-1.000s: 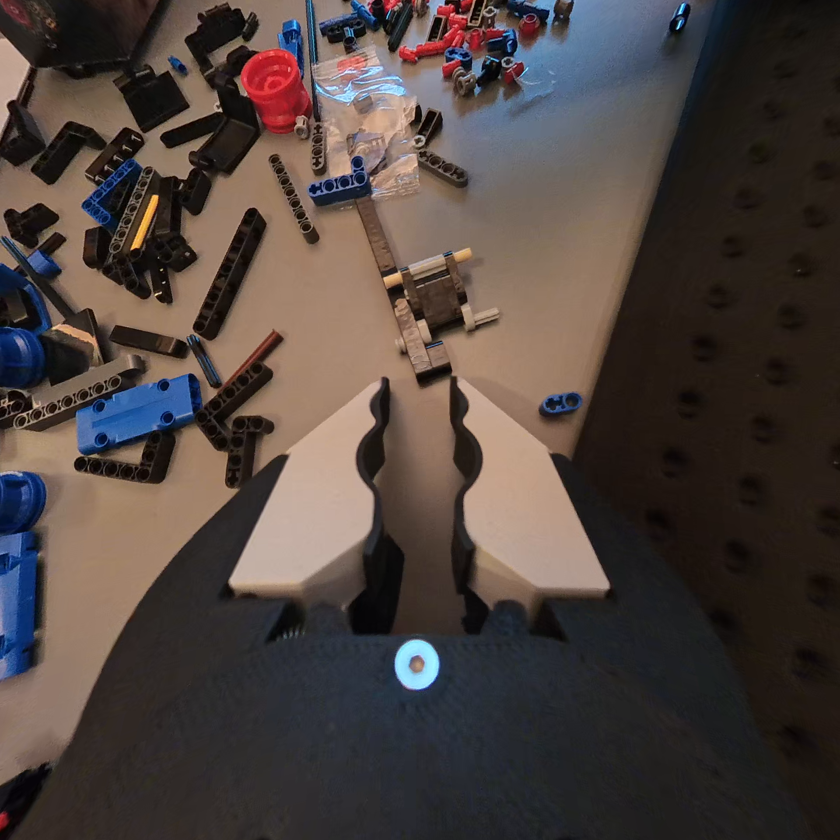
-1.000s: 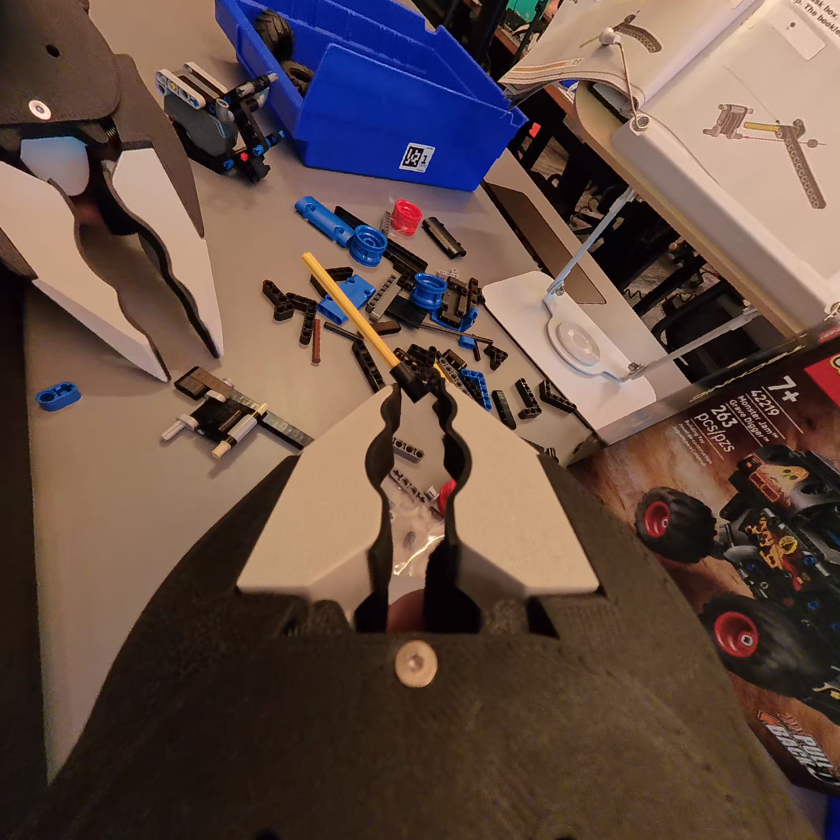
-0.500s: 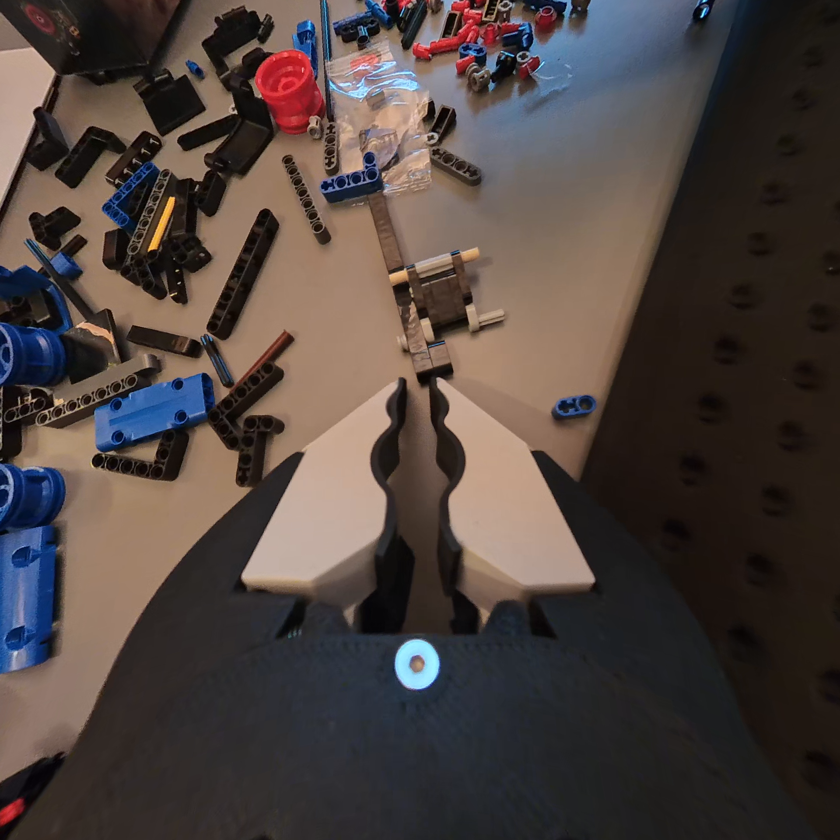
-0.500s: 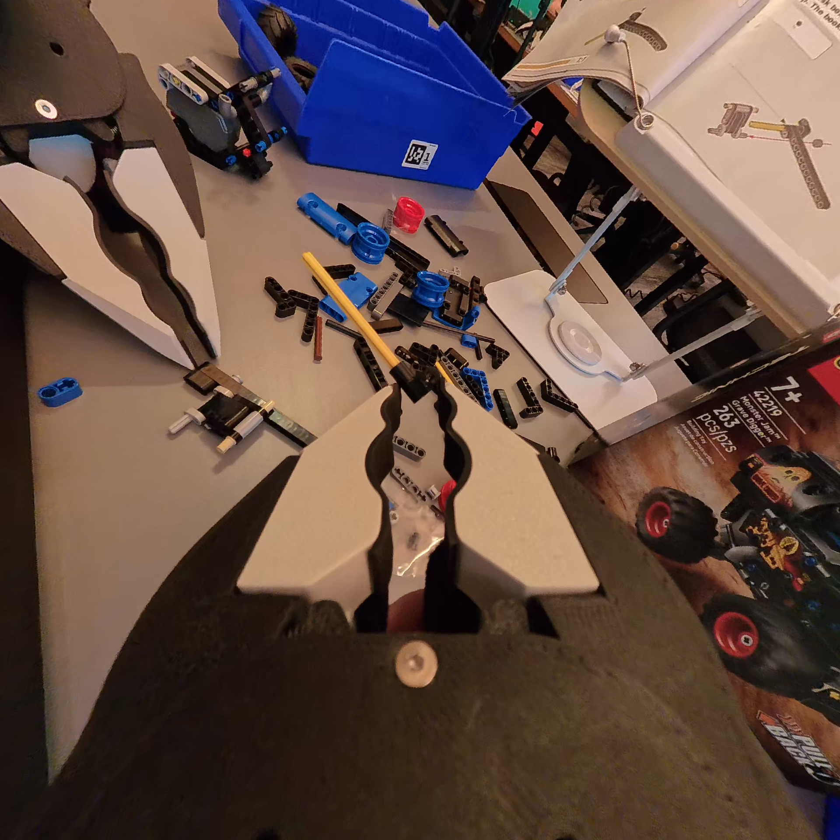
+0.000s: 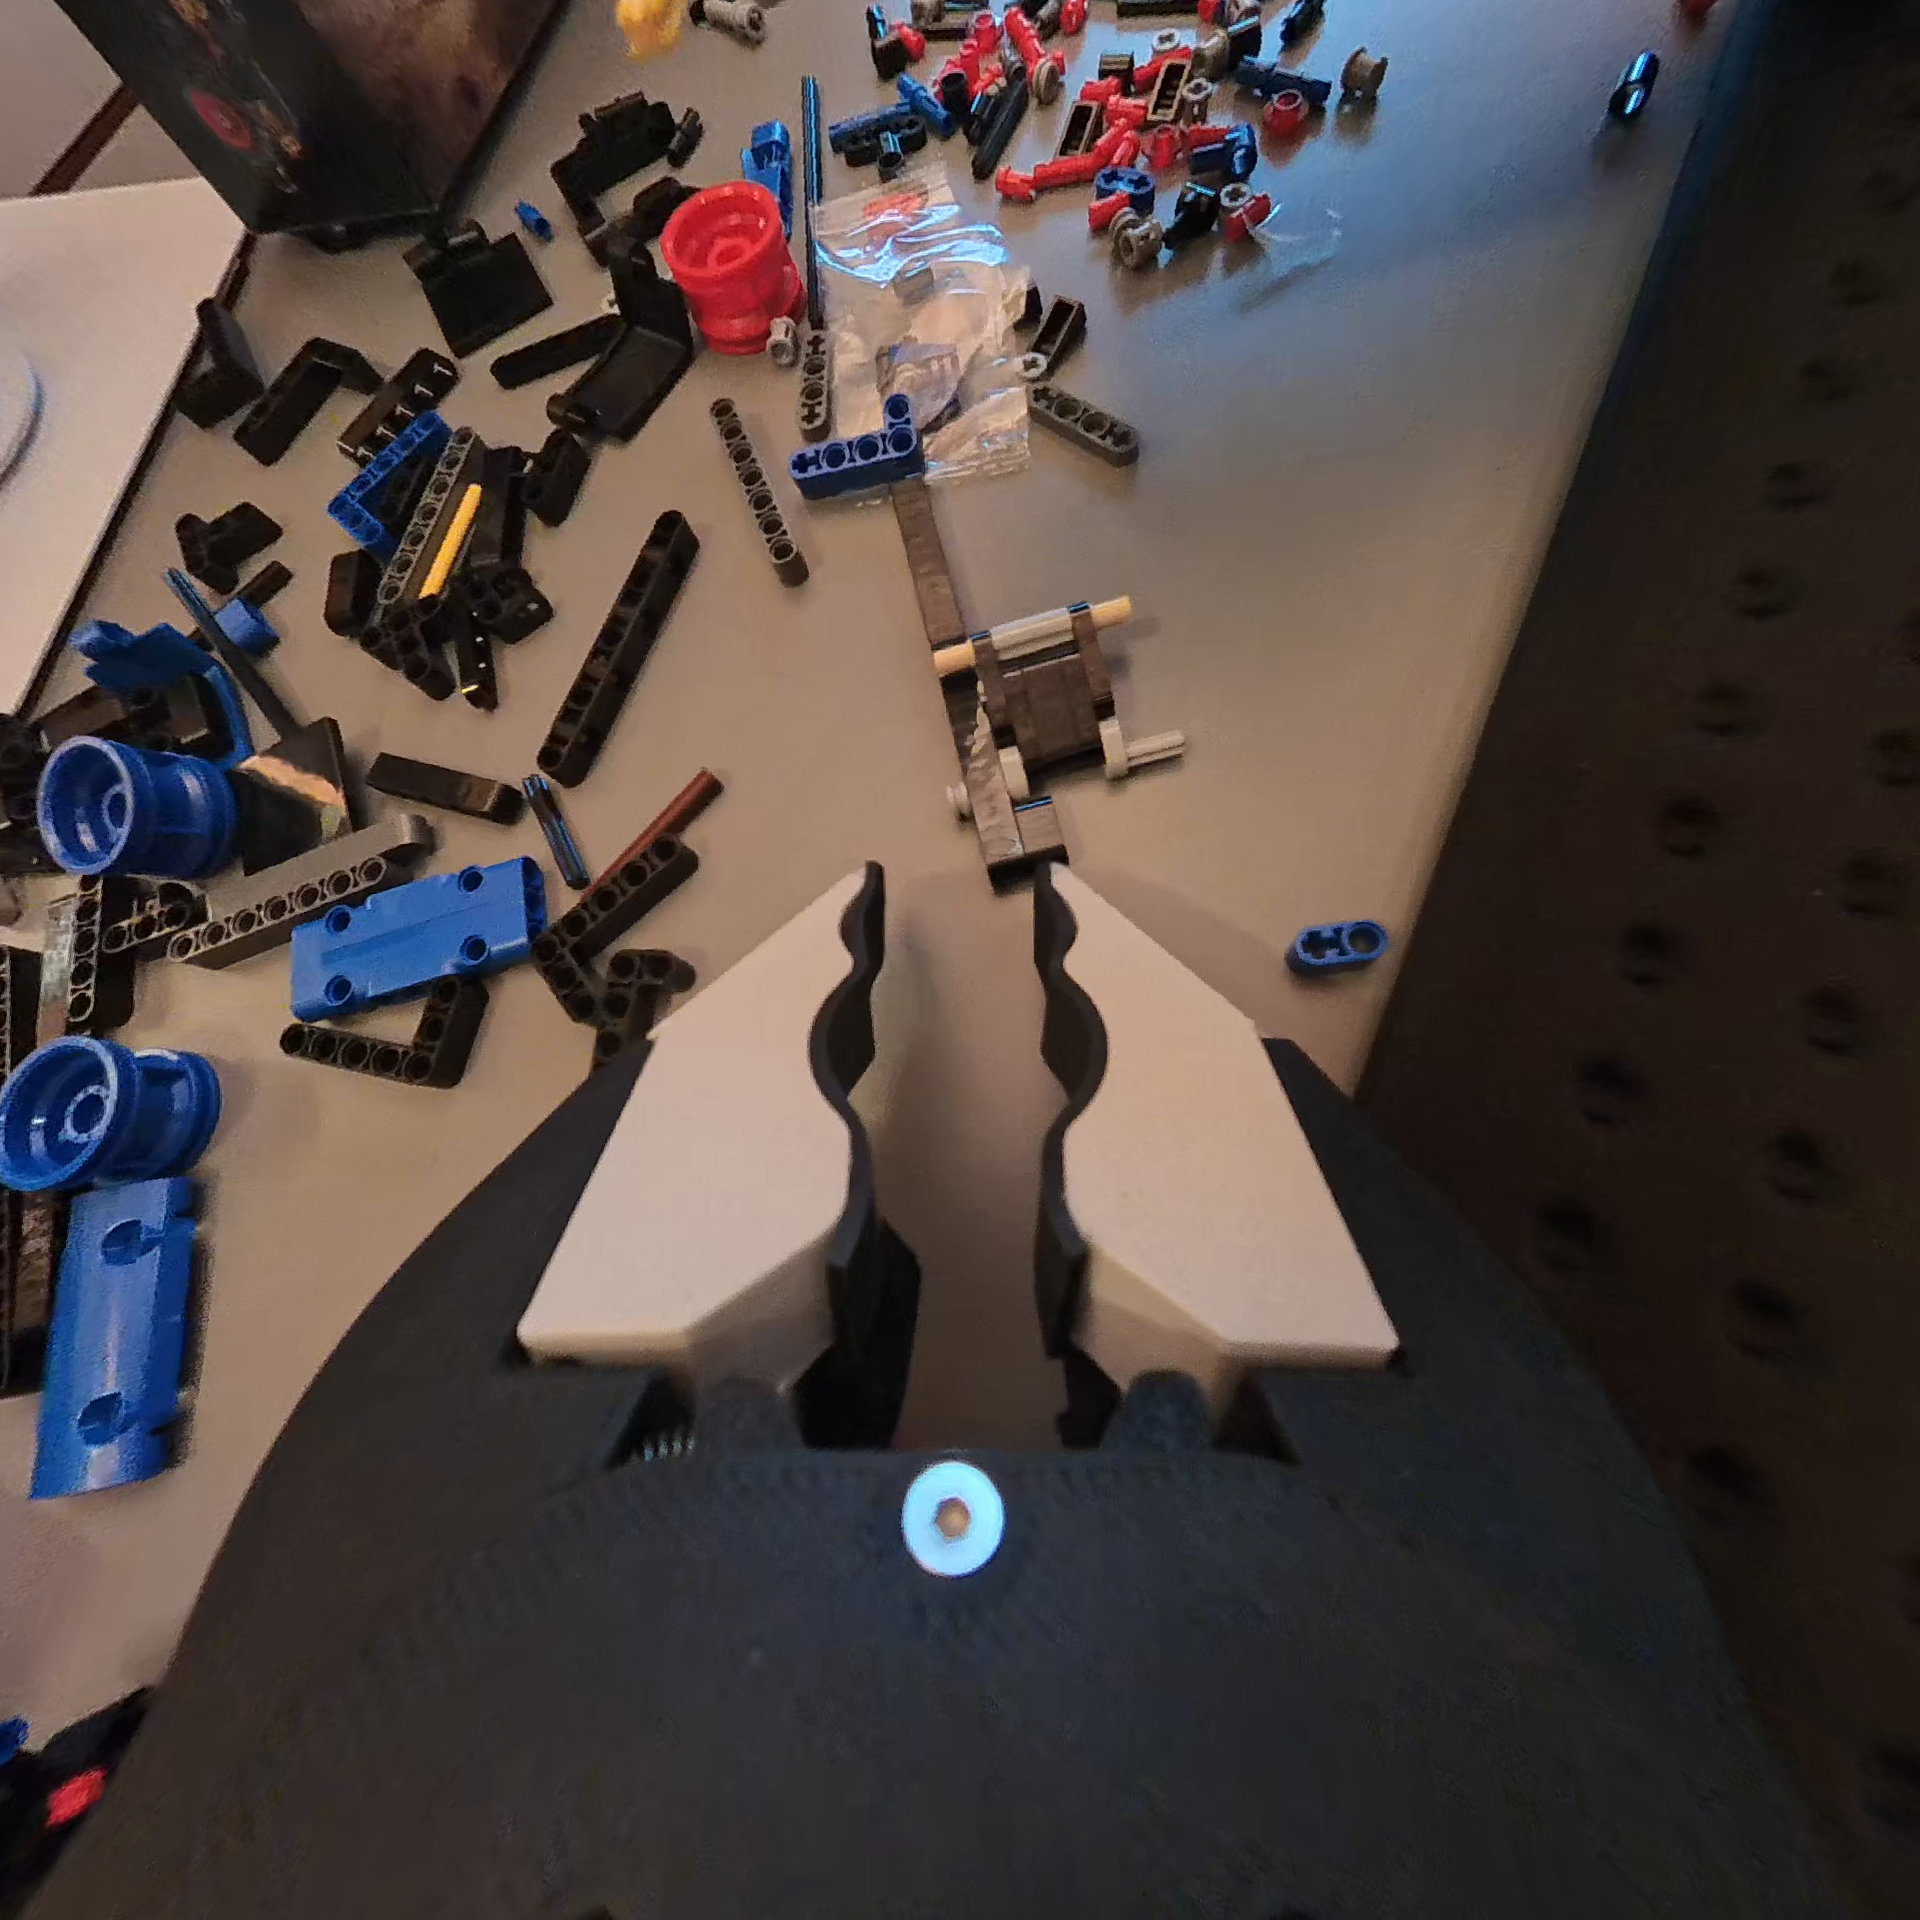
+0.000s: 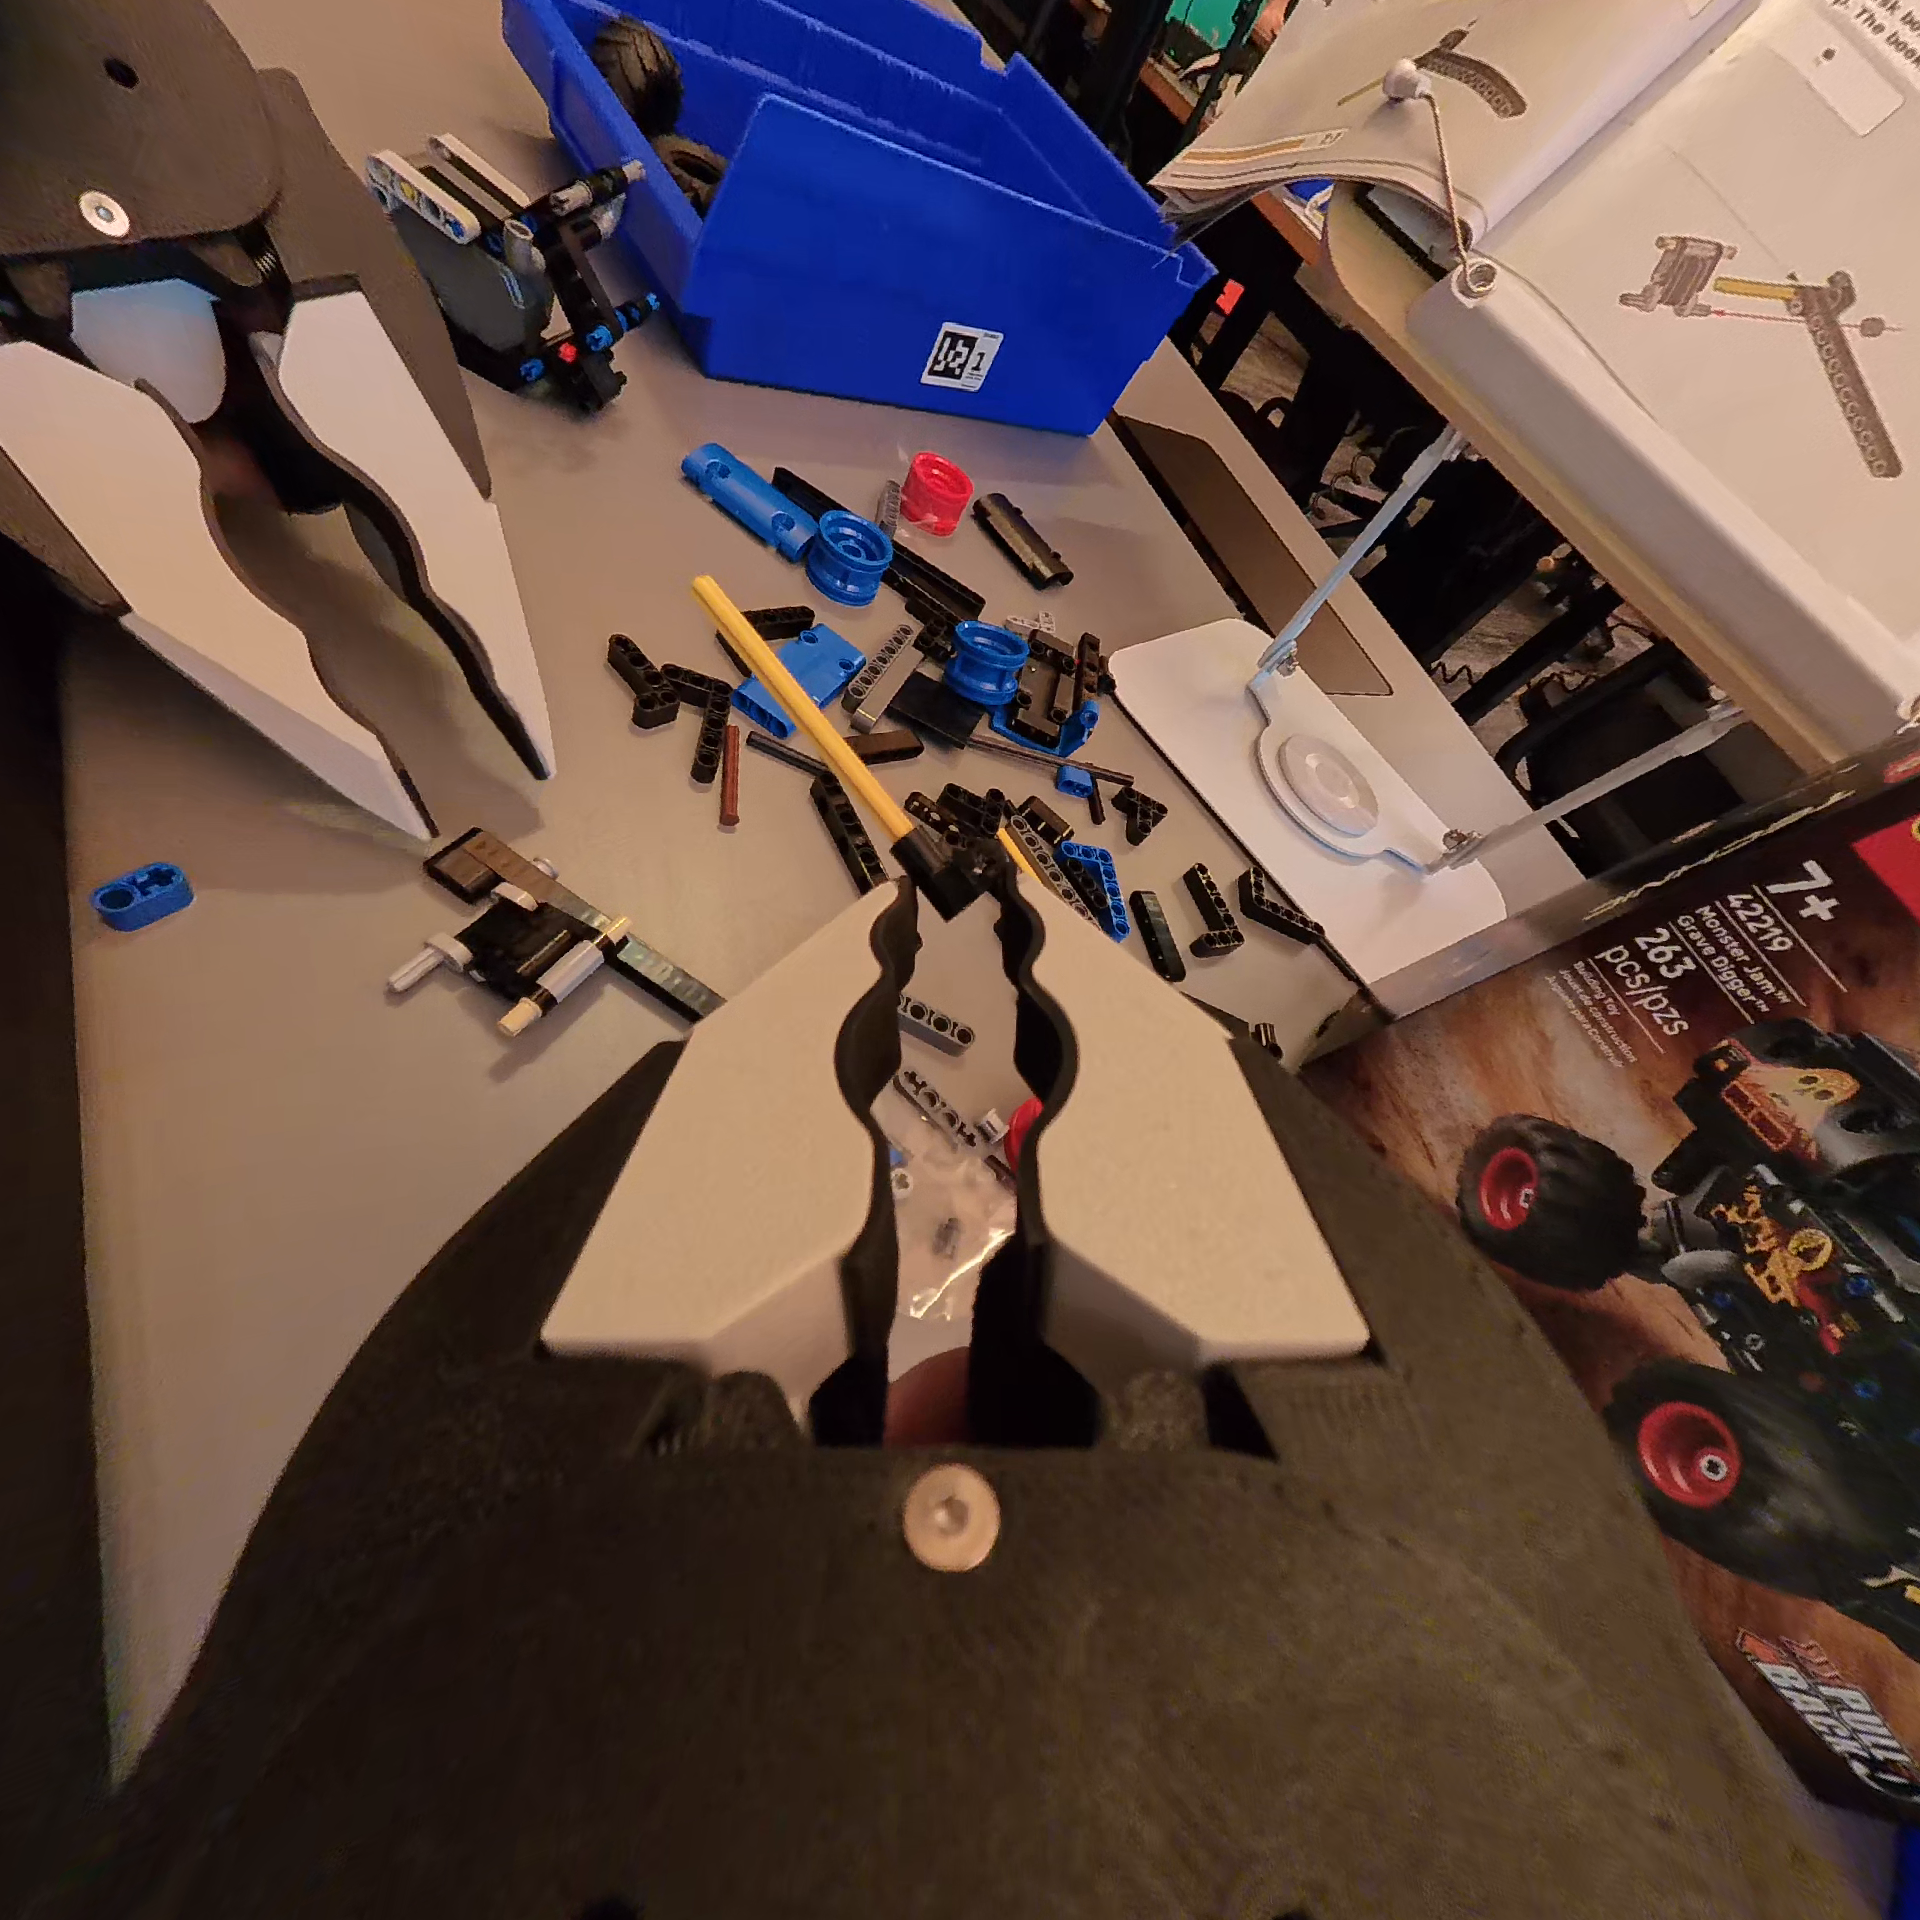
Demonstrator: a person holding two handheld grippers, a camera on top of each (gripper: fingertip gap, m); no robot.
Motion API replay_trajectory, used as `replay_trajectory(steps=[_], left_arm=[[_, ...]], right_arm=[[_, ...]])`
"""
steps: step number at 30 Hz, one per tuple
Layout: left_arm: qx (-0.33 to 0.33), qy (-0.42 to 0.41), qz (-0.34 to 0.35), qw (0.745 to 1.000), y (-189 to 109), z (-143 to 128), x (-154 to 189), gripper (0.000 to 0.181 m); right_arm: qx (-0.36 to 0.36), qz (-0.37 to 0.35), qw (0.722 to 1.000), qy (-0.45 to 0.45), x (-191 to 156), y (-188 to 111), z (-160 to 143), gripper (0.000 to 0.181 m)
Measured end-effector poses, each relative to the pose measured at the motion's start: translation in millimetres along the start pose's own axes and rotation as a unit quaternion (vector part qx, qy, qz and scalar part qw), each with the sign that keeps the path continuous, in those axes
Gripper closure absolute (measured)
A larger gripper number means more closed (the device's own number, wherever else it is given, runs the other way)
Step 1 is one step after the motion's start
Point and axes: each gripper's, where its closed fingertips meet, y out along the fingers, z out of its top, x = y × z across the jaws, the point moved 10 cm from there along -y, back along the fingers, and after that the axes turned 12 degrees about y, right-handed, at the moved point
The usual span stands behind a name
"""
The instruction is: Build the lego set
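A: Eyes on the axle, yellow, thin, with a black connector on its near end. The right tool pinches that connector at its very tips, and the rod juts away to the far left, above the counter.

B: Light as anything, I'd say. Stiff plastic, smooth, and held by one end, so it could swivel in the grip. Best hold is right on the connector, where the tool has it.

A: Now the subassembly, dark beam with pale pins, lying flat on the counter near its right edge. The left tool hovers just short of its near end, spread, gripping nothing.

B: That one looks light too, but the pins may pop loose under a hard squeeze. I'd take it across the beam's sides, not the pins.

A: Further out, a small blue link to the right, loose beams and blue rims left, a bag far off.

B: And the box sits near right.
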Motion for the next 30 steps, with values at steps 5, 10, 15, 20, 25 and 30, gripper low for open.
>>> replay_trajectory(steps=[5,10,15,20,25,30], left_arm=[[0.002,0.0,-0.002,1.0,-1,-1,0,0.152],[0.0,0.007,-0.012,1.0,0,-1,3,0.149],[-0.006,0.017,-0.021,1.0,3,1,6,0.151],[-0.008,0.016,-0.024,1.0,6,3,6,0.154],[-0.014,0.022,-0.014,1.0,6,4,6,0.158],[0.031,0.002,0.012,0.999,-10,8,-4,0.151]], right_arm=[[0.0,0.001,1.0,-0.003,-1,0,0,0.166],[-0.001,0.001,1.0,-0.005,-1,0,0,0.166],[-0.003,0.002,1.0,-0.006,-1,0,-1,0.166],[-0.006,0.005,1.0,-0.009,-2,1,-1,0.166],[-0.012,0.012,1.0,-0.013,-5,3,-3,0.166],[-0.01,0.026,0.998,-0.05,-13,7,-3,0.166]])
